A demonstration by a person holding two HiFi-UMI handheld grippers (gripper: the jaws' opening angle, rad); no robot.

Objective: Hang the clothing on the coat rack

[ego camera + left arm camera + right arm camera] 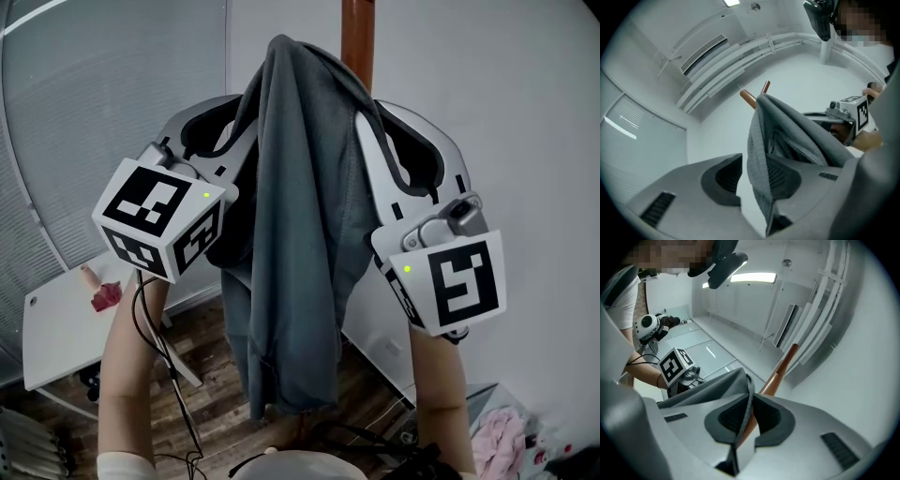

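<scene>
A grey garment (291, 234) hangs draped over the top of the brown coat rack pole (357, 33), its long folds falling toward the floor. My left gripper (225, 122) is at the garment's left shoulder. In the left gripper view the left gripper (754, 174) stands open: the cloth (787, 136) lies against one pad, and a gap shows on the other side. My right gripper (396, 141) is at the right shoulder. In the right gripper view the right gripper (749, 417) is shut on a thin edge of the cloth (717, 385), right beside the pole (780, 369).
A white table (56, 328) with a pink item (106, 297) stands low on the left over wooden flooring. A pink cloth (497, 441) lies at the bottom right. A black cable (159, 356) dangles from the left gripper. A white wall is behind the rack.
</scene>
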